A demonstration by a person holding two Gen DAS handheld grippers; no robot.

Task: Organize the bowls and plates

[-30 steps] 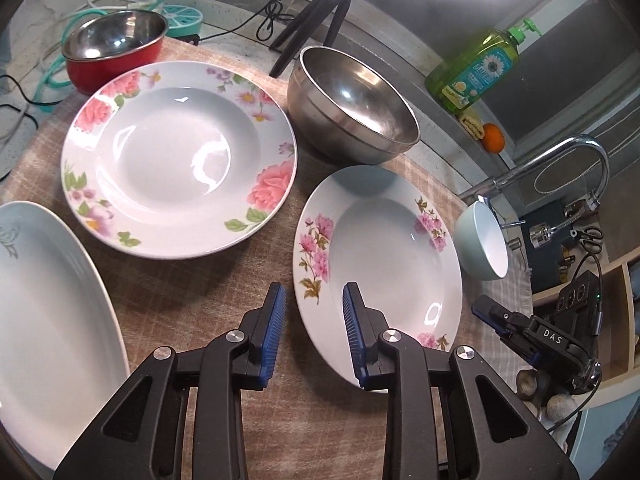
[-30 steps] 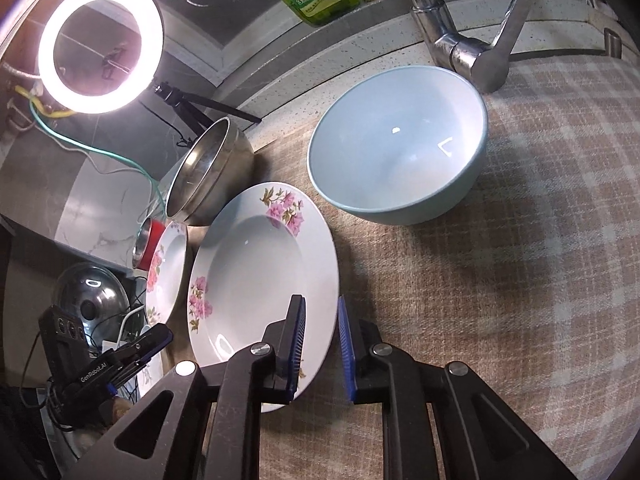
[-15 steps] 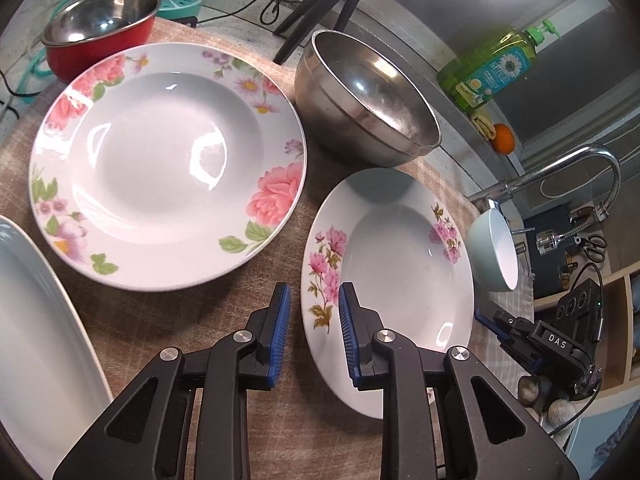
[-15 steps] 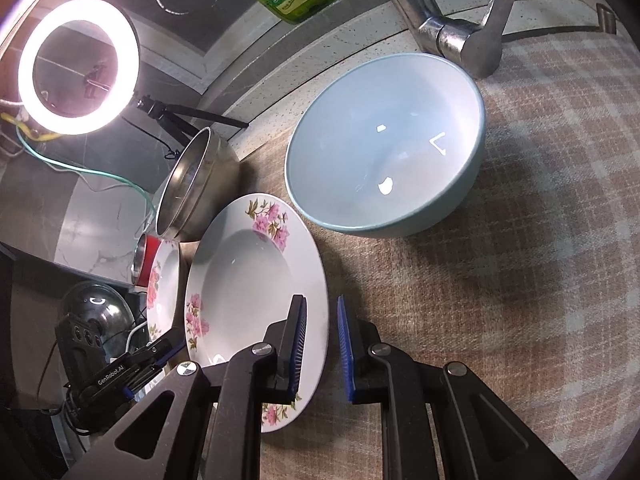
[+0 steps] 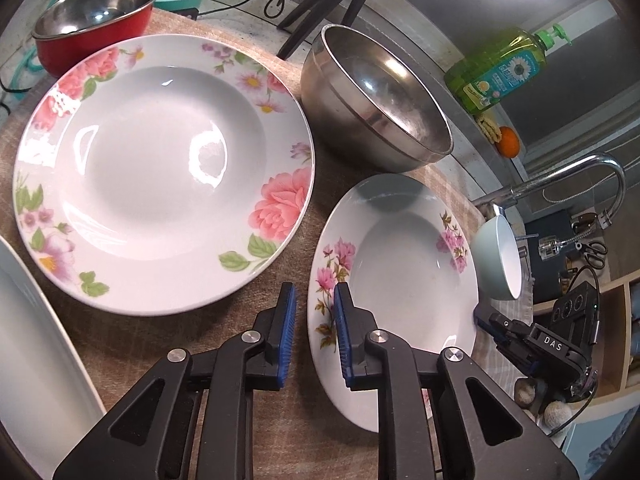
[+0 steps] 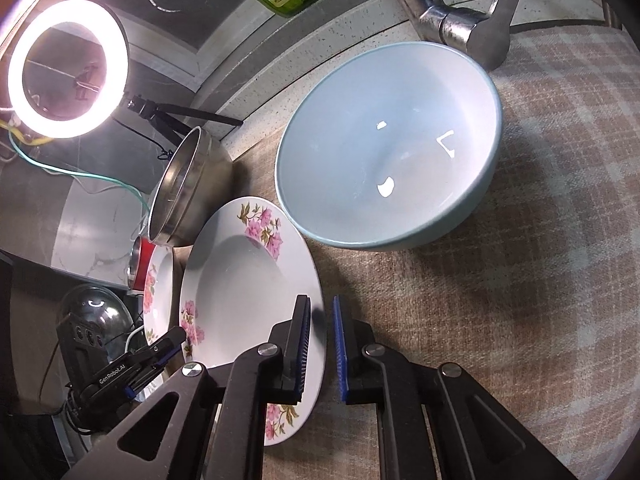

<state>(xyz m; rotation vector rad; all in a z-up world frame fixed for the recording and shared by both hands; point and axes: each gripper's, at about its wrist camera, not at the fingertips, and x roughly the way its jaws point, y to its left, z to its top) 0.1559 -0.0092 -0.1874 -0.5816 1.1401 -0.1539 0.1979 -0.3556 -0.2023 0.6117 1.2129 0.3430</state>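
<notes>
A small floral plate point(image 5: 404, 276) lies on the checked cloth; it also shows in the right wrist view point(image 6: 244, 280). My left gripper point(image 5: 314, 332) is open and straddles the plate's left rim. My right gripper point(image 6: 320, 354) is open and straddles its right rim. A large rose plate point(image 5: 160, 172) lies to the left. A steel bowl point(image 5: 376, 100) stands behind, a pale blue bowl point(image 6: 392, 144) to the right, and a red bowl point(image 5: 92, 16) at the far left.
A white oval platter point(image 5: 32, 360) lies at the left edge. A tap point(image 6: 452, 12), a green soap bottle point(image 5: 496, 68) and an orange point(image 5: 509, 142) stand along the counter behind. A ring light point(image 6: 64, 68) on a tripod stands behind the steel bowl.
Both grippers have moved forward onto the small floral plate's opposite rims. The left jaws have narrowed and the right jaws have widened a little.
</notes>
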